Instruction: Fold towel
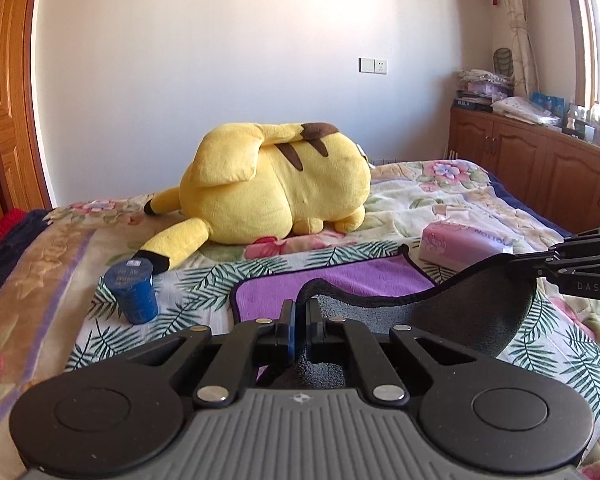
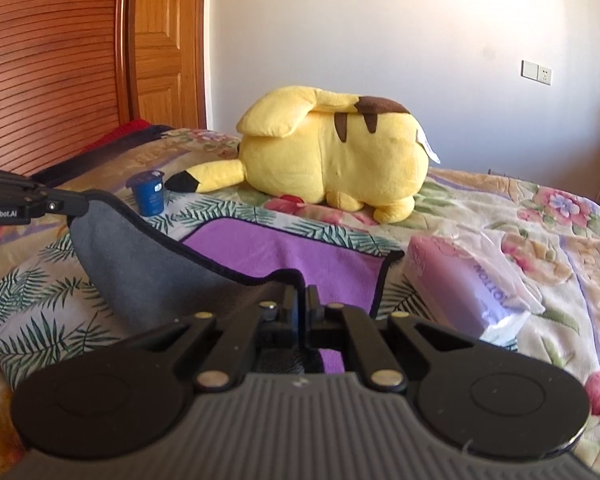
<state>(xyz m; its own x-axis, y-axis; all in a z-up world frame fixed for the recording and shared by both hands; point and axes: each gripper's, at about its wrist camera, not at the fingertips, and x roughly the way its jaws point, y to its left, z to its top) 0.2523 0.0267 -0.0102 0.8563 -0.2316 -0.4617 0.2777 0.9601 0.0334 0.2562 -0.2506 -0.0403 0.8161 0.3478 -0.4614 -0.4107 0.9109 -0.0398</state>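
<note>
Towel [image 1: 340, 280]: purple face up on the bed, grey underside shown where the near edge is lifted; far part lies flat, black-trimmed far corner just beside the tissue pack.
Left hand-held gripper [image 1: 299, 320]: jaws together, clamped on the towel's near edge at its left corner.
Right hand-held gripper [image 2: 302, 308]: jaws together on the near edge at the right corner; seen from the left cam as a black tip pinching the raised hem.
Step (judged): near edge is raised, to be carried fwd over the purple face for a half fold.
How to do it well: both corners to be kept level & the hem taut btwn them; edge to be laid on the far hem, corners matched, before any release.
Risk: slack in the middle sags, so a crease is likely if the grippers are brought closer.
Nearby: tissue pack [image 2: 460, 284] right of towel; blue cup [image 1: 132, 292] left, apart from it; yellow plush toy [image 1: 276, 184] beyond, well clear.
Bed [image 1: 500, 200]: floral cover, soft, so the far part may drag if pulled.
</note>
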